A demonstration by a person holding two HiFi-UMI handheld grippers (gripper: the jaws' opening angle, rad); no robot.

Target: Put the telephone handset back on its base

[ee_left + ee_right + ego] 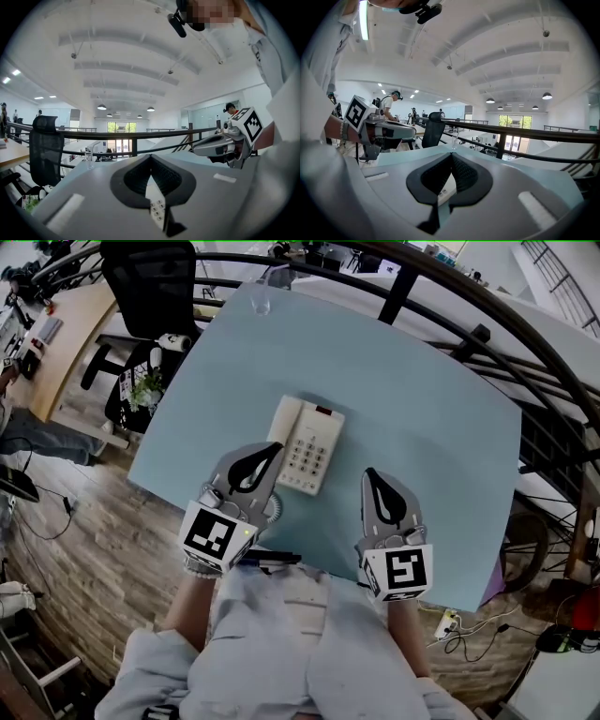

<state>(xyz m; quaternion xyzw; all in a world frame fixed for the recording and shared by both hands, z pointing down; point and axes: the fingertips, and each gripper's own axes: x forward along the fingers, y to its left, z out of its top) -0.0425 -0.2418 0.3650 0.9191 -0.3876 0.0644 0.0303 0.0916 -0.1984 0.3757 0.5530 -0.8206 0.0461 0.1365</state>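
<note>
My left gripper (272, 452) is shut tight with nothing in it. Its tip is by the near left corner of the telephone base (309, 457). My right gripper (371, 474) is shut and empty too, just to the right of the telephone base. The handset (284, 420) lies along the left side of the telephone base, on the light blue surface (422, 409). A glass (260, 302) stands at the far edge.

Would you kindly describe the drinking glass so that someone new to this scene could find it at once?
Find the large pale blue table. Look past the white telephone in its middle to the far edge, toward the black office chair. The glass stands there alone: small, upright and the only see-through thing on the table.
</note>
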